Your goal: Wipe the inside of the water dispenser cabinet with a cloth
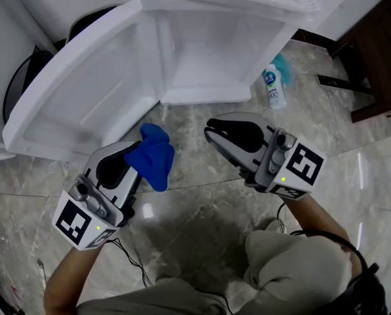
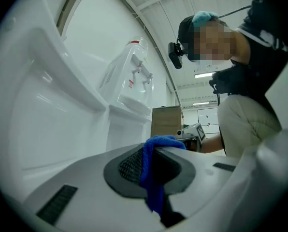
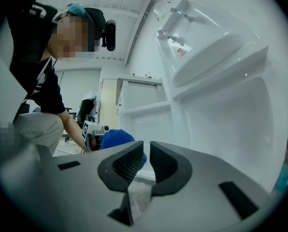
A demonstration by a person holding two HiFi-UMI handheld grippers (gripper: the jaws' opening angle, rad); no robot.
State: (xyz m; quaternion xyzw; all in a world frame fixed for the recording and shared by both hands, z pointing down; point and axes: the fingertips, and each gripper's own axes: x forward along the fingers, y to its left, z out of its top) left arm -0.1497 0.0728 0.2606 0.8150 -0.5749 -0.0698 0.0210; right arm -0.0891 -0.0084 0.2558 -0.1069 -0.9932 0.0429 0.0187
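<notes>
Grey marble floor (image 1: 202,202) runs under a white water dispenser cabinet (image 1: 202,58), whose door (image 1: 84,90) is swung wide. The left tool (image 1: 138,157) is clamped tight on a blue cloth (image 1: 156,156), which bunches out past its tips, short of the cabinet's front edge. The right tool (image 1: 212,131) sits just beside the cloth, its jaws only a narrow slit apart with nothing between them. Ahead of both tools the cabinet's open mouth stands bare and white. A spray bottle (image 1: 273,87) lies beyond the right tool by the cabinet's outer wall.
</notes>
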